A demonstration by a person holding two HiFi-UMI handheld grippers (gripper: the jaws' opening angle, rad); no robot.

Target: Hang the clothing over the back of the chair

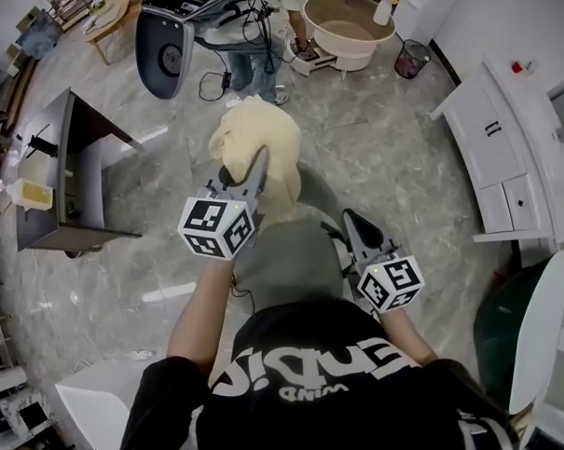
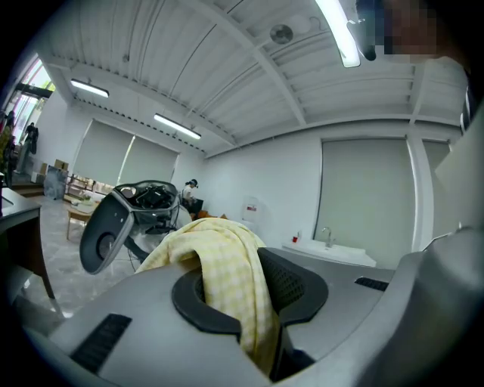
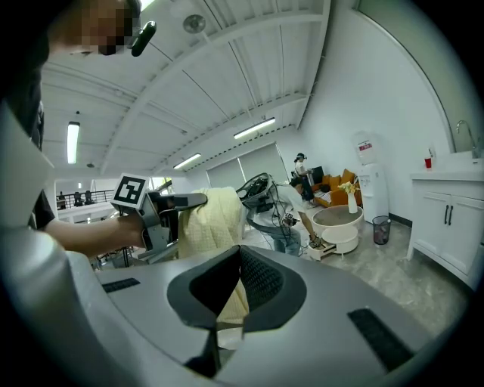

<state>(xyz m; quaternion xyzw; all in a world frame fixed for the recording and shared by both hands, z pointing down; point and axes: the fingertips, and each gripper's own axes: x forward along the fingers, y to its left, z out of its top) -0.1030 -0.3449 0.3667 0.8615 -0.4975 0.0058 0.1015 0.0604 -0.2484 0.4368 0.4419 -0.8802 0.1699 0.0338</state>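
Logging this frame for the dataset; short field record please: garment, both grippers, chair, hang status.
garment: yellow checked cloth, bunched, lifted
left gripper: shut on the cloth
right gripper: jaws together, empty, apart from the cloth
chair: grey shape under the grippers, probably it
hang status: not yet draped
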